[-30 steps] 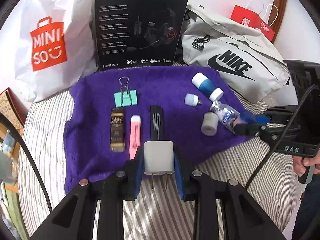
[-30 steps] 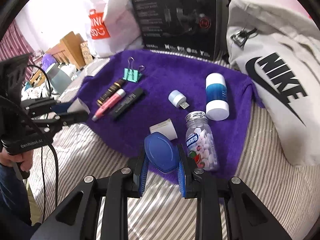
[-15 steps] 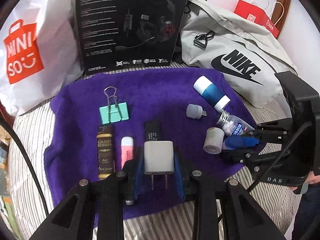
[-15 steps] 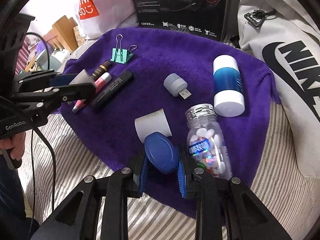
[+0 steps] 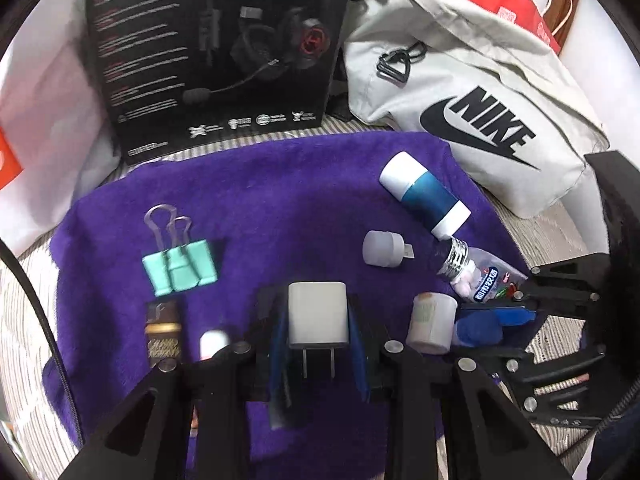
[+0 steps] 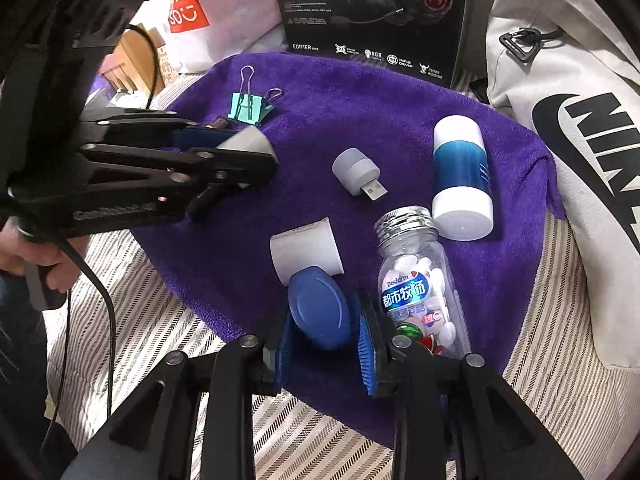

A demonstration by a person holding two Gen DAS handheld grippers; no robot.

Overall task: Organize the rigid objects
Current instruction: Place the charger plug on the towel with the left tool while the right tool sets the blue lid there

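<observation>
Both grippers' fingers are clamping loads: the left gripper [image 5: 318, 320] is pinching a white plug adapter [image 5: 317, 313] between its blue pads, prongs pointing back toward the camera, while the right gripper [image 6: 326, 322] is squeezing a blue oval cap [image 6: 319, 307]. Each is hovering over the purple towel [image 6: 360, 116] on striped bedding. Lying on that towel are a mint binder clip [image 5: 180, 266], a small USB light [image 6: 357, 173], a blue-and-white cylinder [image 6: 461, 178], a white cup [image 6: 306, 249] on its side — just beside the cap — and an uncapped candy bottle [image 6: 420, 288].
</observation>
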